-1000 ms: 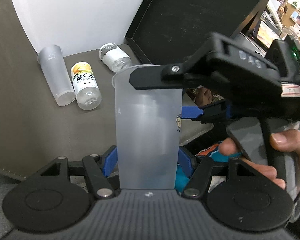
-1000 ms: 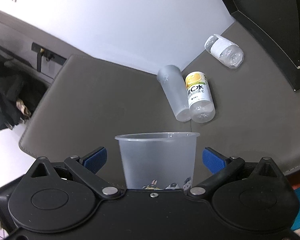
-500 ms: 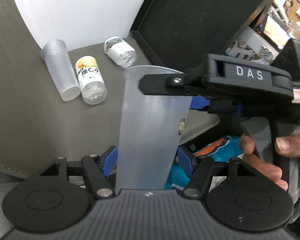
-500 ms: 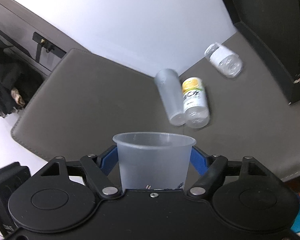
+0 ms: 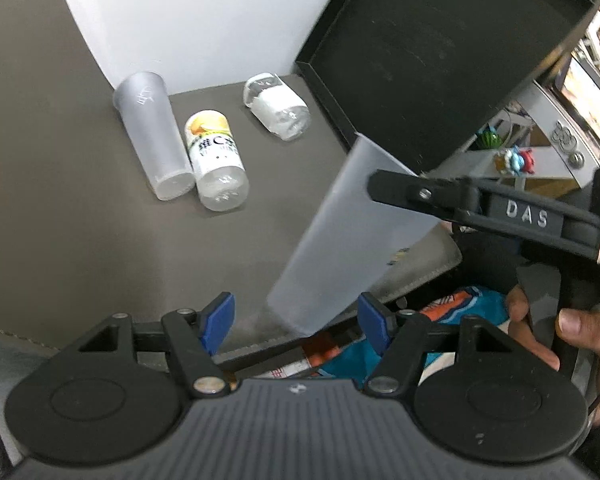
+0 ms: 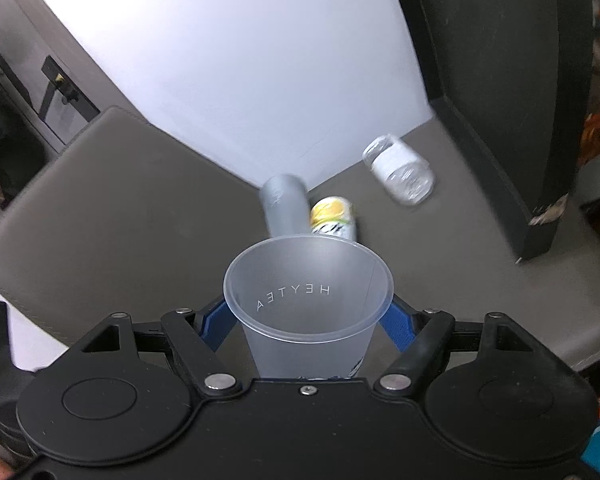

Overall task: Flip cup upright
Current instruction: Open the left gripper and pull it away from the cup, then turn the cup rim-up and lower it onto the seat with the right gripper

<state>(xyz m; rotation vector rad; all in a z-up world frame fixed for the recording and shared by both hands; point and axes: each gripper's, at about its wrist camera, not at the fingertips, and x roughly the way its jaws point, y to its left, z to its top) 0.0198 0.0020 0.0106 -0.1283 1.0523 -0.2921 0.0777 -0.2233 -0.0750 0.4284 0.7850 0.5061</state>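
Right now the frosted plastic cup point(image 6: 308, 304) sits between the blue pads of the right gripper point(image 6: 306, 320), which are pressed against its sides and hold it with the open rim toward the camera, so the mirrored "HEYTEA" lettering reads through the far wall. In the left wrist view the same cup point(image 5: 352, 236) hangs tilted over the near right edge of the grey leather mat point(image 5: 60, 220), its base low and toward the left gripper, its rim leaning up and to the right. One black finger of the right gripper point(image 5: 420, 192) crosses the cup near its rim, and the person's right hand point(image 5: 548, 332) wraps the handle.

The left gripper point(image 5: 296, 320) has its jaws wide, with the blue pads point(image 5: 220, 316) well clear of the cup on both sides; the cup's base lies between them in the view, though whether it is level with them or farther off is hard to judge through the fisheye.

Toward the far edge of the mat, against the white wall point(image 5: 200, 20), a second frosted cup point(image 5: 152, 140) lies on its side. Just beside it, touching along its length, lies a clear vitamin C water bottle point(image 5: 216, 156) with a yellow label. A smaller clear bottle with a white label point(image 5: 278, 112) lies on its side nearer the far right corner, close to the black box point(image 5: 440, 52) that stands along the mat's right edge.
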